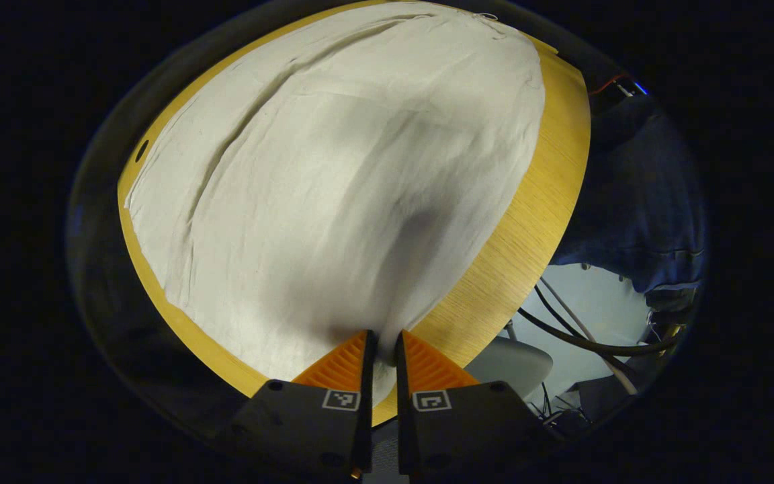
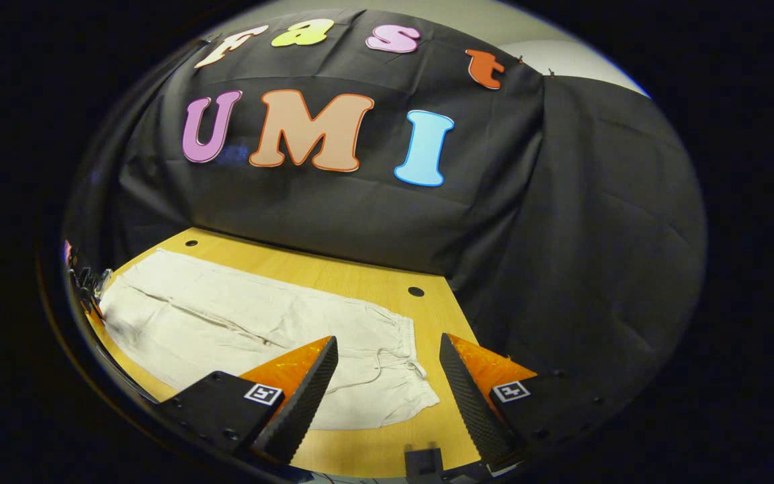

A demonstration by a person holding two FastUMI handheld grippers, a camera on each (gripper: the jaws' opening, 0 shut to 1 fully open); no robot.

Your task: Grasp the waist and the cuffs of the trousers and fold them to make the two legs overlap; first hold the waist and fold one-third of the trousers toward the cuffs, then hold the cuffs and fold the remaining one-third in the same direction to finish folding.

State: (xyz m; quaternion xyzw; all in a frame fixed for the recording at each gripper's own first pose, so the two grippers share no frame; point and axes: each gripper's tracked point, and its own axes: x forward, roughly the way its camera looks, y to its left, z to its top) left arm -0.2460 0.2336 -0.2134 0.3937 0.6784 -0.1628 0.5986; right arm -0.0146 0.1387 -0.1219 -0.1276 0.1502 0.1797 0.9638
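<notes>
At the bottom of the left gripper view, the left gripper pinches the cuff end of the pale trousers, which lie spread over the wooden table. The right gripper hovers released above the waist, lower centre of its view. It should probably descend and clamp the waistband squarely. No containers appear.

At the bottom of the left gripper view, the left gripper is nearly closed; the right gripper spreads wide at bottom centre.

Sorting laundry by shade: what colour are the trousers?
Plain off-white trousers, clearest in the left gripper view.
</notes>
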